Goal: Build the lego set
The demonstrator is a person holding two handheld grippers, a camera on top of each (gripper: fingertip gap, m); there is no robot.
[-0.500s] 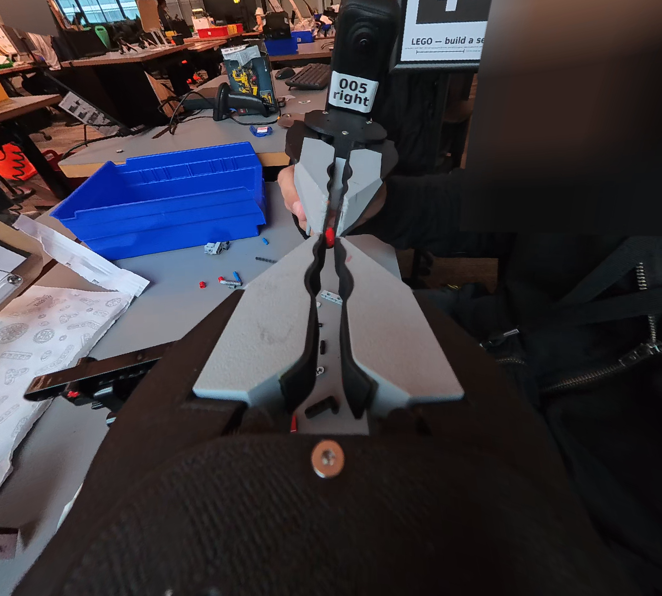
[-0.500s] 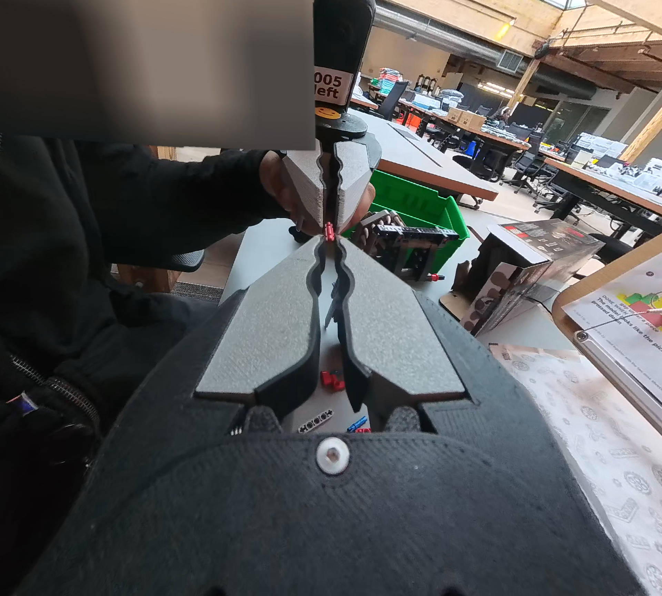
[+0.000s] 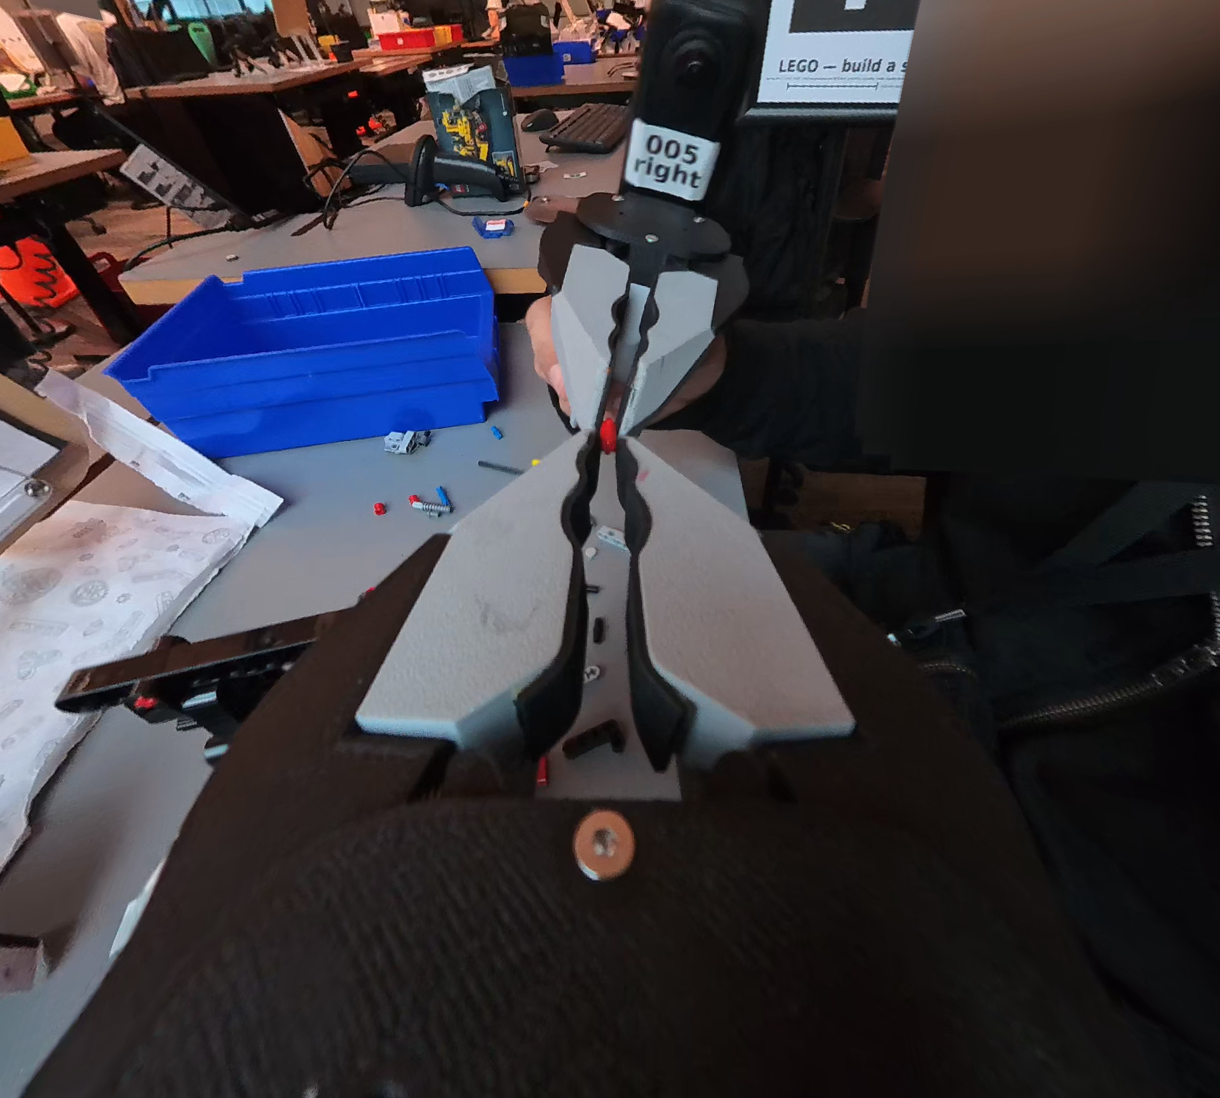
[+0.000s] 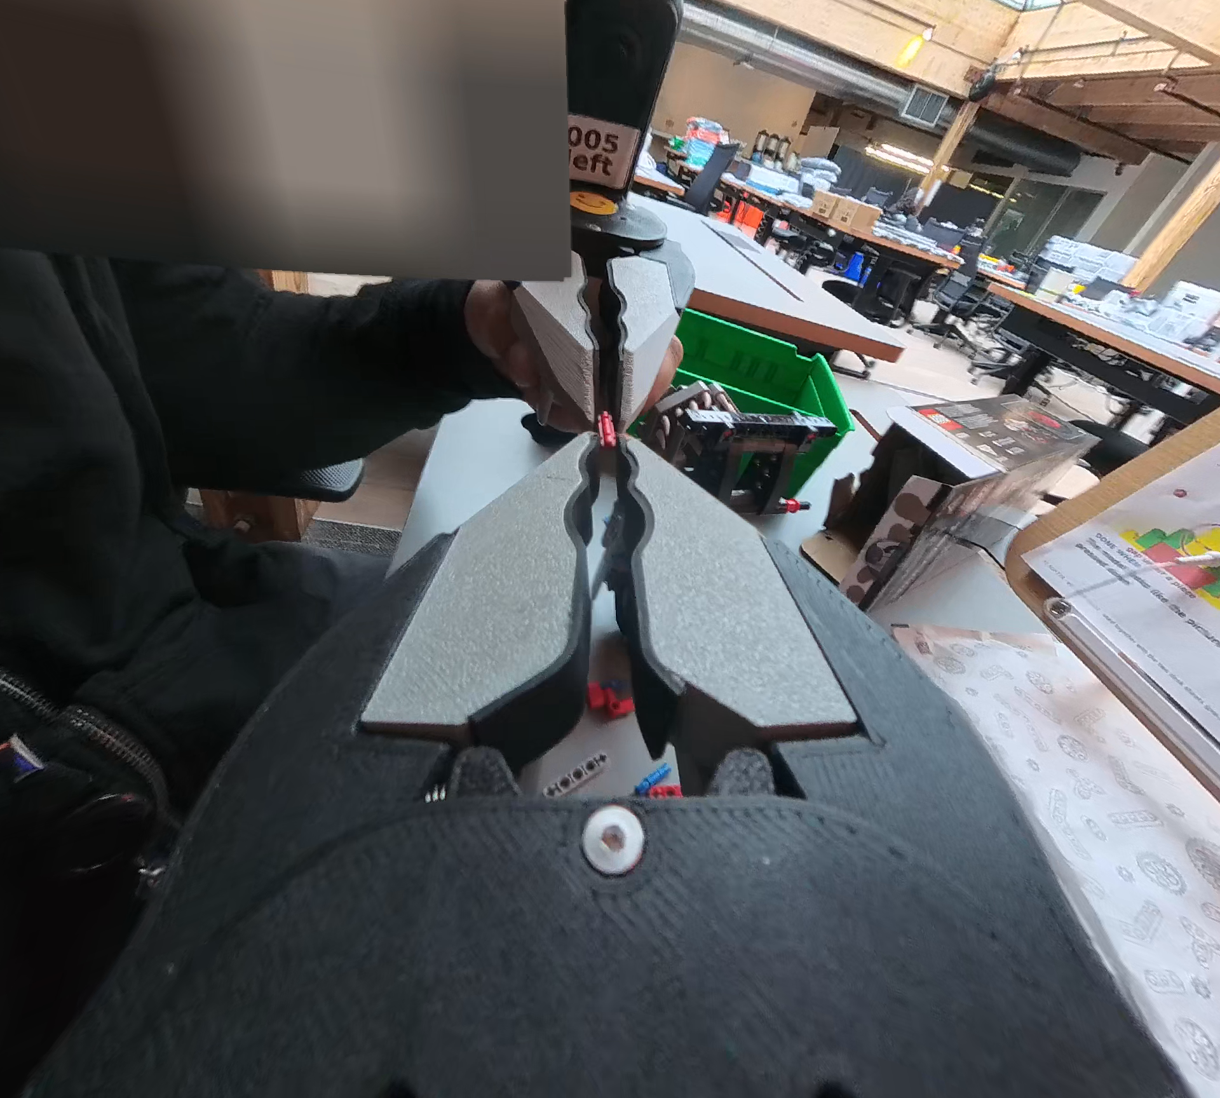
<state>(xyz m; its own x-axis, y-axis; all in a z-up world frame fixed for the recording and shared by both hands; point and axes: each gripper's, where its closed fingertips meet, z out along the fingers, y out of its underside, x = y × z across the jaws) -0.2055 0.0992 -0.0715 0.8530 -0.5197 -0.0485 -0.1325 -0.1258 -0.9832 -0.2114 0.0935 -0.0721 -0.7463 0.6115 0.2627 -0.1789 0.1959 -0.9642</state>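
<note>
Up above the grey table [image 3: 343, 545], the two grippers meet tip to tip around a small red pin [image 3: 607, 434]. From the left wrist view, the left gripper [image 3: 602, 451] has its jaws drawn nearly together, with the red pin sitting right at their tips, while the right gripper [image 3: 610, 420] comes down from the far side with its jaws narrowed onto the same pin. From the right wrist view, the pin lies crosswise between the tips of both tools, the left gripper pinching its upper part; which of the two actually bears it cannot be told for sure, though both sets of jaws close on it. A hand [image 4: 508, 353] in a black sleeve holds the left gripper there. Taking the pin as the landmark: to its left in the left wrist view stands a blue bin [image 3: 310, 340], and nearer the camera from the bin lie scattered small pieces [image 3: 429, 505] in red, blue and grey. Beyond the pin in the right wrist view sits a partly built black model [image 4: 746, 446], just before a green bin [image 4: 759, 360]; to the right of those stands an opened cardboard box [image 4: 957, 485]. A printed paper bag [image 3: 86, 604] lies at the table's left edge in the left wrist view.
</note>
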